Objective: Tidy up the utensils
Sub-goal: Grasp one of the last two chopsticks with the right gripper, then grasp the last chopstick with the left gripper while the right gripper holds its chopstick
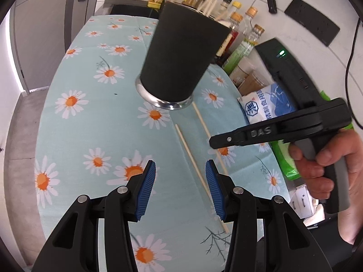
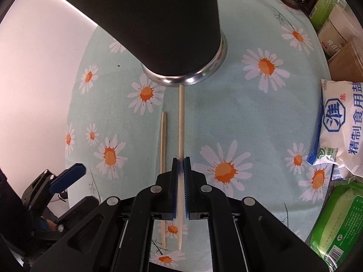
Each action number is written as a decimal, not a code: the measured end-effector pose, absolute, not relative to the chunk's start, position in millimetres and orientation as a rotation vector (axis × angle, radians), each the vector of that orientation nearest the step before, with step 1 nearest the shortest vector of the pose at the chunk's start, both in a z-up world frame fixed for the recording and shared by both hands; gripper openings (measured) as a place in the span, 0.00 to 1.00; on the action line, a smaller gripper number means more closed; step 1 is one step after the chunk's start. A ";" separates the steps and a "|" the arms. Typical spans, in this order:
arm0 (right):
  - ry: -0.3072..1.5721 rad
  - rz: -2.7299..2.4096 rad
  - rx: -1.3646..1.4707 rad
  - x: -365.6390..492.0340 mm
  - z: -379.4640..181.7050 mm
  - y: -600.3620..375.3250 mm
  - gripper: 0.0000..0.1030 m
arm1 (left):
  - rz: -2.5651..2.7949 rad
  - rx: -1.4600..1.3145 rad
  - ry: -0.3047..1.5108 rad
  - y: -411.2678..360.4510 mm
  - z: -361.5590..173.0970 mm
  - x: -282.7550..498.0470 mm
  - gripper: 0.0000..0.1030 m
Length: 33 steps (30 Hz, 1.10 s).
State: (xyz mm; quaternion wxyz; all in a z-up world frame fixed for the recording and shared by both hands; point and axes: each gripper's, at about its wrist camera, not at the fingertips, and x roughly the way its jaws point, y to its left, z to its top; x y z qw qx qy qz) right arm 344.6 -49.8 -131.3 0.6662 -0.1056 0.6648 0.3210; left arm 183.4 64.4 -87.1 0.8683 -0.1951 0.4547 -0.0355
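Note:
A black utensil cup (image 1: 179,56) with a steel base stands on the daisy tablecloth; it also fills the top of the right wrist view (image 2: 145,22). Two wooden chopsticks lie in front of it. My right gripper (image 2: 180,161) is shut on the right chopstick (image 2: 181,117), whose far tip touches the cup's base. The left chopstick (image 2: 162,140) lies loose beside it. In the left wrist view the two chopsticks (image 1: 190,156) (image 1: 204,124) lie between my grippers. My left gripper (image 1: 180,170) is open and empty above the cloth, left of the chopsticks. The right gripper (image 1: 213,141) shows at right.
A white salt bag (image 1: 265,106) (image 2: 342,124) and a green packet (image 2: 338,224) lie at the table's right edge. Sauce and spice bottles (image 1: 236,22) stand behind the cup. A black device (image 1: 288,68) with a green light sits by the wall.

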 end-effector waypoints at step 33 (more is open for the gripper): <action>1.450 0.934 -0.125 353.0 -93.5 -122.1 0.05 | 0.218 -0.317 1.324 -1.8 -135.9 263.1 0.13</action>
